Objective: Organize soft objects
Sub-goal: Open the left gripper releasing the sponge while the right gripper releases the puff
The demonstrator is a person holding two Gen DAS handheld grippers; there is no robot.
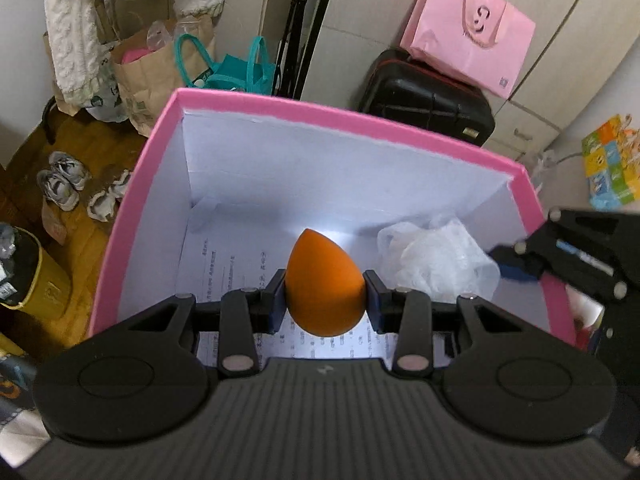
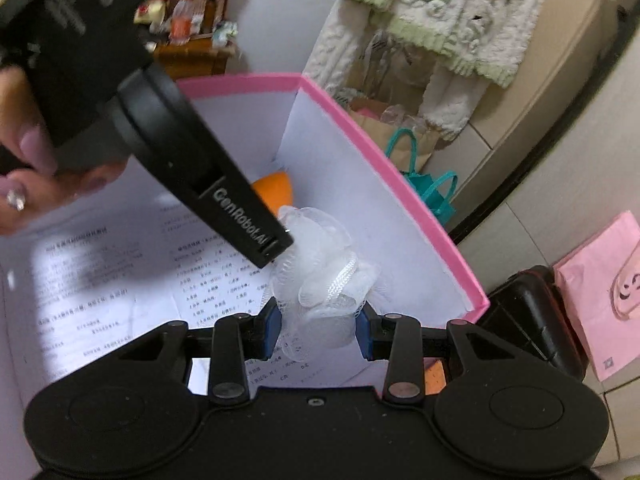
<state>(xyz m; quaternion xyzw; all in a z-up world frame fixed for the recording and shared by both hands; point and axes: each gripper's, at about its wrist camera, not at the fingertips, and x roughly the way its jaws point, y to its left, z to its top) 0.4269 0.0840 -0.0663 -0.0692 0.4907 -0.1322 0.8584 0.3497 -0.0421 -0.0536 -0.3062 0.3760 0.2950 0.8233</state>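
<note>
An orange egg-shaped sponge (image 1: pixel 325 284) hangs inside the pink box (image 1: pixel 280 106), pinched at its sides by my left gripper (image 1: pixel 325 300), which is shut on it. To its right a white mesh bath puff (image 1: pixel 436 258) is in the same box. In the right wrist view my right gripper (image 2: pixel 318 330) is shut on that white mesh puff (image 2: pixel 324 272), over the printed paper that lines the pink box (image 2: pixel 400 176). The left gripper's black arm (image 2: pixel 208 168) crosses this view, with a hand (image 2: pixel 24 148) on it. Behind it a bit of the orange sponge (image 2: pixel 276 190) shows.
Printed sheets (image 1: pixel 224 264) lie on the box floor. Around the box stand a black suitcase (image 1: pixel 428 100) with a pink paper bag (image 1: pixel 468 36), a teal bag (image 1: pixel 236 68), brown paper bags (image 1: pixel 140 80), shoes (image 1: pixel 64 184) on the wooden floor and a yellow bin (image 1: pixel 28 276).
</note>
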